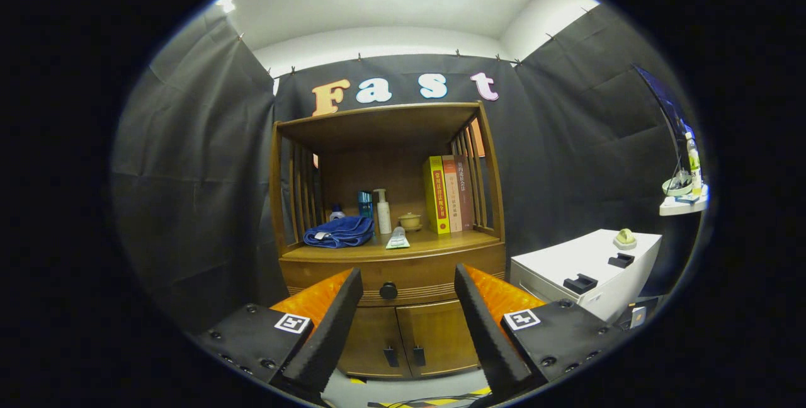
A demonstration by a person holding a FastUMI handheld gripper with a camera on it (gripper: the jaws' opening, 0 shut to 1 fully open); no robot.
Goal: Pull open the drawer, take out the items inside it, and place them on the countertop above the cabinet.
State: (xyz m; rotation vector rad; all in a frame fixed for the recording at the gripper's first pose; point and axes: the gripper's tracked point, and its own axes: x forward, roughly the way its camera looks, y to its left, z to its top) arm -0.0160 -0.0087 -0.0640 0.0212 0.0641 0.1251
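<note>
The gripper (408,282) is released, fingers wide apart, empty, well short of the wooden cabinet (390,257). Its drawer (393,279) is closed, the black knob (388,290) between the fingers, farther off. On the bench (441,243) above: blue towel (339,232) left, white pump bottle (383,211), small tube (397,239), books (448,194) right. White box (582,266) stands right.

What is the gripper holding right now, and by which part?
Nothing. The gripper is open, its fingers spread apart with the closed drawer's black knob well beyond them, untouched.
</note>
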